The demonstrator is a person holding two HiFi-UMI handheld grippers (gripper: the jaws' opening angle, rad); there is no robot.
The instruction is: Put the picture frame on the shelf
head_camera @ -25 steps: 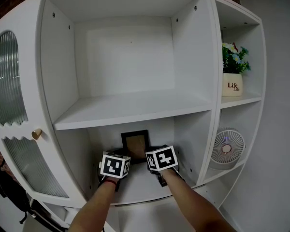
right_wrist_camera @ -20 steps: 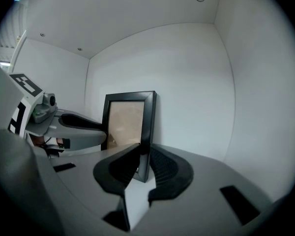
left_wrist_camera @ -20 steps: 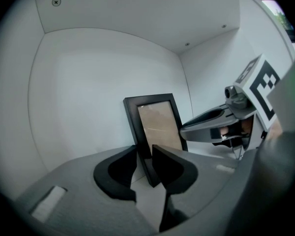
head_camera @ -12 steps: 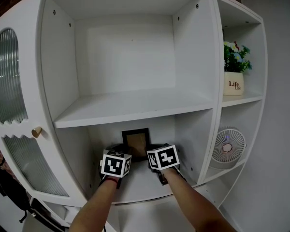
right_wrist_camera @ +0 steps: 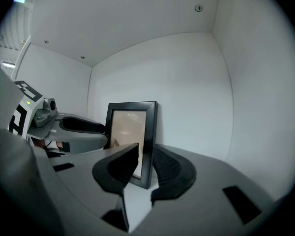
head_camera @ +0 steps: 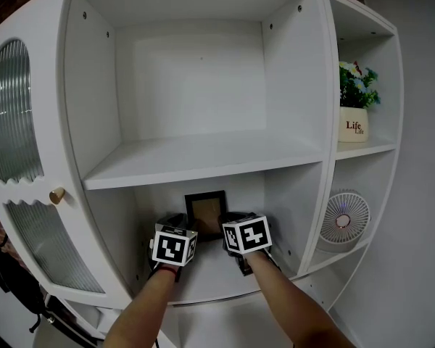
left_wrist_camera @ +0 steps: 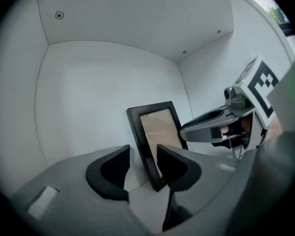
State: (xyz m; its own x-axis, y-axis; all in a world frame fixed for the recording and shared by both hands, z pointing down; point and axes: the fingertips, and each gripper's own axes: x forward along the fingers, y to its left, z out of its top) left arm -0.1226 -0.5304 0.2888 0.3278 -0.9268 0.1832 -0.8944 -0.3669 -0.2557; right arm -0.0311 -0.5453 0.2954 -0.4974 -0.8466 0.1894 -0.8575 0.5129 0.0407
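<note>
Head view: left forearm & right forearm reach fwd side by side, roughly level, into the lower mid compartment of the white shelf unit. Left gripper & right gripper flank the black picture frame, which stands upright on that compartment's floor, near the back wall. Right-hand compartments: flower pot up top, small fan in the one below.

Left gripper view: jaws wide, have just been opening. Frame's left edge sits btwn them, w/ the left pad clear of it.

Right gripper view: jaws narrow, closed on the frame's right edge, one pad each side. Left gripper shows just beyond the frame.
</note>
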